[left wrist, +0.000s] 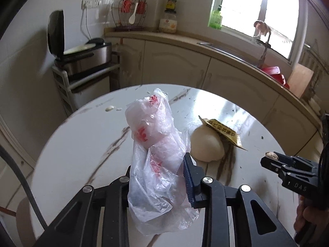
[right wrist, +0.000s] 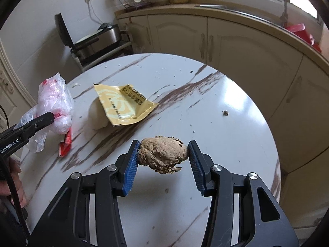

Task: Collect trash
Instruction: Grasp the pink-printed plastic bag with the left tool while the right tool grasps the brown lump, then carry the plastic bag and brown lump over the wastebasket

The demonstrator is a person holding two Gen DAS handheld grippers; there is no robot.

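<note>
My left gripper (left wrist: 158, 177) is shut on a crumpled clear plastic bag (left wrist: 156, 152) with red print, held above the round marble table (left wrist: 82, 140). The same bag (right wrist: 54, 105) shows at the left of the right wrist view, pinched by the left gripper (right wrist: 49, 116). My right gripper (right wrist: 163, 154) is shut on a brown crumpled lump (right wrist: 162, 154), lifted off the table (right wrist: 236, 123). The right gripper (left wrist: 267, 160) also appears at the right edge of the left wrist view. A yellow wrapper (right wrist: 123, 105) leans on a white bun-like piece (right wrist: 96, 117) mid-table.
A red packet scrap (right wrist: 65, 144) lies under the bag. Crumbs and a small dark bit (right wrist: 225, 113) dot the table. Kitchen cabinets (left wrist: 174, 61), a sink with a red basin (left wrist: 275, 74) and a rack with a cooker (left wrist: 86, 57) stand behind. A hand (right wrist: 14, 181) holds the left gripper.
</note>
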